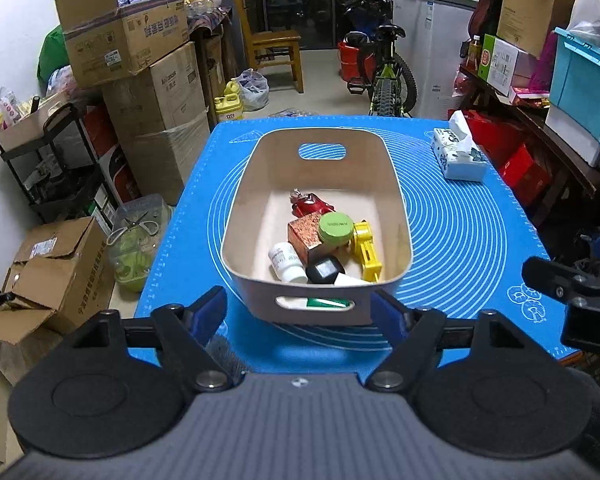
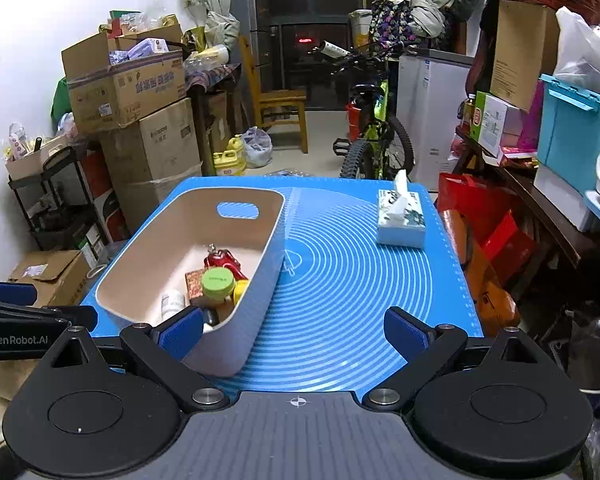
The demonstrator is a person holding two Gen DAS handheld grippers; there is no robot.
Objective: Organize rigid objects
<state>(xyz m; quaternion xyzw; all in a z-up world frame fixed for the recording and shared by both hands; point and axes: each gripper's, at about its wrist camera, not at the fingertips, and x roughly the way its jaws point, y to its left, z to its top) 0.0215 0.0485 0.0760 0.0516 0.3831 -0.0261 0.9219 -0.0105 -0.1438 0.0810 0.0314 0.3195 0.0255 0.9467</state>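
A beige bin [image 1: 256, 184] [image 2: 148, 240] stands on the blue mat [image 1: 460, 240] [image 2: 340, 280]. It holds a red figure [image 1: 310, 202] [image 2: 220, 258], a green-lidded jar [image 1: 335, 228] [image 2: 218, 282], a patterned box [image 1: 302, 232], a white bottle [image 1: 286, 262], a black item [image 1: 325, 270] and a yellow toy [image 1: 366, 250]. My left gripper [image 1: 300, 312] is open and empty, just before the bin's near wall. My right gripper [image 2: 294, 330] is open and empty, at the bin's near right corner above the mat.
A tissue box [image 1: 458, 154] [image 2: 400, 218] sits at the mat's far right. Stacked cardboard boxes [image 1: 140, 60] and a black shelf [image 1: 48, 160] stand to the left. A bicycle [image 1: 384, 76] and a wooden chair [image 1: 272, 48] are beyond the table. Shelves with boxes line the right.
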